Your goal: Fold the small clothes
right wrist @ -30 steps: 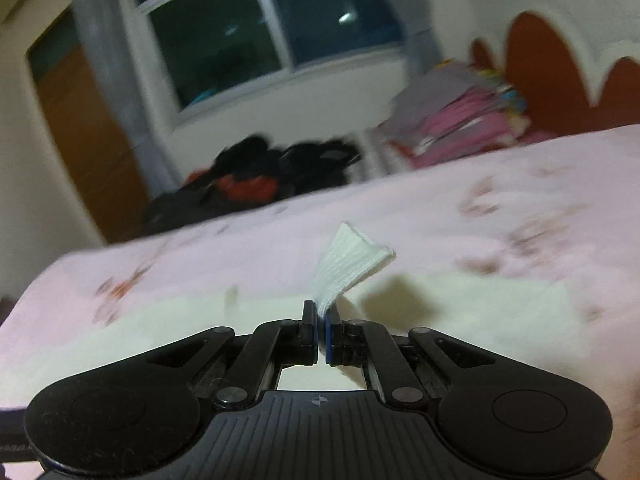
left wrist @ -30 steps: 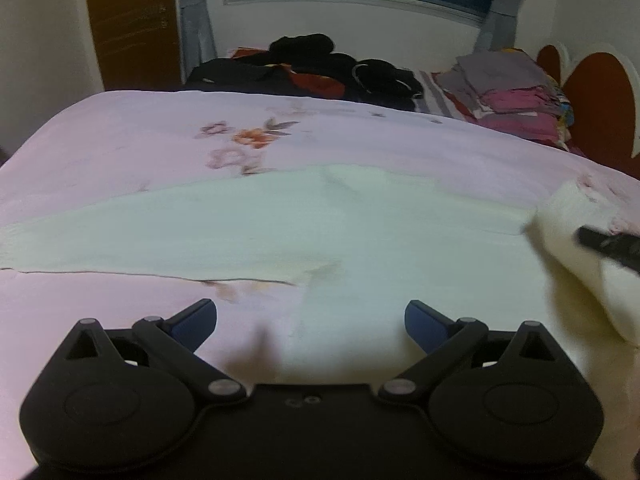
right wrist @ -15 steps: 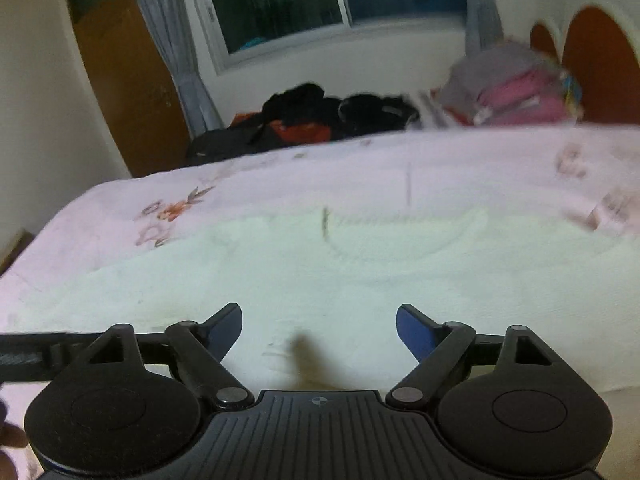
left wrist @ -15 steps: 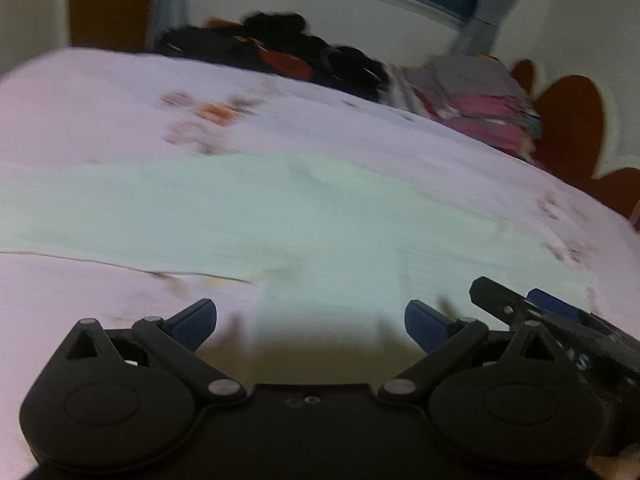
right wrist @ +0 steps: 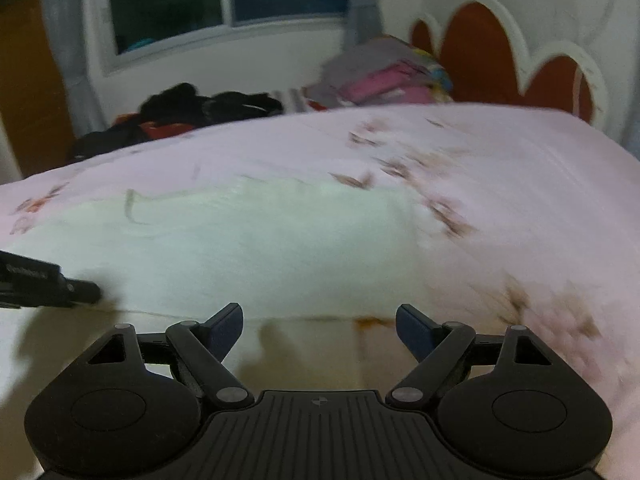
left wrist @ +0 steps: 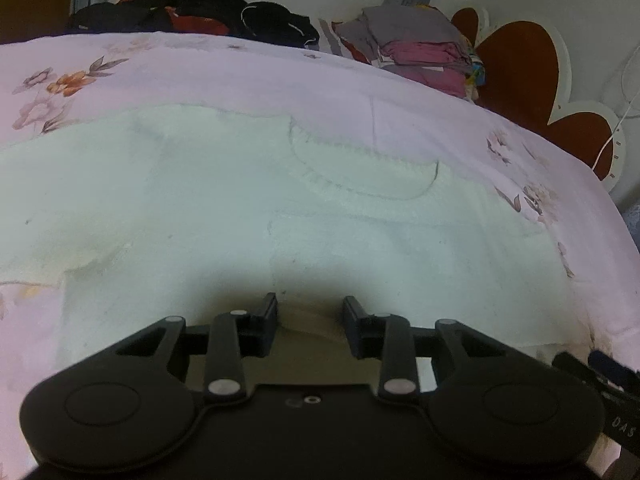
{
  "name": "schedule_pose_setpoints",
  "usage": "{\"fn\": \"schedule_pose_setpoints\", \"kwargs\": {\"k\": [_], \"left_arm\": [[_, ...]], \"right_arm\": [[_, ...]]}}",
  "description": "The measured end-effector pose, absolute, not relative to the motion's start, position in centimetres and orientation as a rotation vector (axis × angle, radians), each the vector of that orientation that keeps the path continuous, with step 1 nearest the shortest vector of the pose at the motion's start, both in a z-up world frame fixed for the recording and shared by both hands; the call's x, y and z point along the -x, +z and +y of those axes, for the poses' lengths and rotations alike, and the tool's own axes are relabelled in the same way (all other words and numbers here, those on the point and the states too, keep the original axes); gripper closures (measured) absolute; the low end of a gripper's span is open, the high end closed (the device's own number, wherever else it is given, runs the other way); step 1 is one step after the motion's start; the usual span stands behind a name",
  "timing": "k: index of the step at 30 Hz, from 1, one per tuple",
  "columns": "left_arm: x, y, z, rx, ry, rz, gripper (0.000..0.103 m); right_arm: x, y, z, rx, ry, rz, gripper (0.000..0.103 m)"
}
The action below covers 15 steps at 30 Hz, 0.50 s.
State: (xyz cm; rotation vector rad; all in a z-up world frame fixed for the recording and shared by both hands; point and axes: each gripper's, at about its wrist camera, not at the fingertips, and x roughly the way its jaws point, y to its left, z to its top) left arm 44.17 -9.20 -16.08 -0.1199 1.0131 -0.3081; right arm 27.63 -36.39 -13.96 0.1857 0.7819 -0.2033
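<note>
A garment (left wrist: pixel 224 200) is spread flat on the bed (left wrist: pixel 400 92), just before both grippers. Behind the bed's far edge, a heap of clothes (left wrist: pixel 200 12) is seen to the left and a folded stack (left wrist: pixel 420 46) to the right. The headboard (left wrist: pixel 516 68) stands right of that stack.
</note>
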Motion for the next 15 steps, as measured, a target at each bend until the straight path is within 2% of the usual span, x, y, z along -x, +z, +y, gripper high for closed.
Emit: {"fn": "schedule_pose_setpoints", "kwargs": {"k": [1, 2, 8, 9, 10, 15], "left_arm": [[-44.1, -16.1, -9.3, 0.118, -0.307, 1.009, 0.087], [-44.2, -16.1, -9.5, 0.129, -0.316, 1.008, 0.094], [-44.3, -12.9, -9.1, 0.213, -0.370, 0.943, 0.096], [-44.4, -11.8, -8.9, 0.230, -0.382, 0.920, 0.096], [-44.5, -10.9, -8.7, 0.247, -0.392, 0.900, 0.096], [-45.3, -7.2, -6.5, 0.278, -0.388, 0.791, 0.096]], "right_arm": [[-27.5, -14.3, -36.8, -0.201, -0.217, 0.790, 0.019], [-27.5, -14.4, -37.2, -0.214, -0.227, 0.799, 0.019], [-28.0, -15.2, -38.2, -0.288, -0.262, 0.822, 0.021], [-28.2, -15.3, -38.3, -0.293, -0.269, 0.822, 0.025], [-28.5, -15.4, -38.3, -0.304, -0.273, 0.827, 0.036], [-30.2, -15.8, -38.7, -0.349, -0.309, 0.816, 0.041]]}}
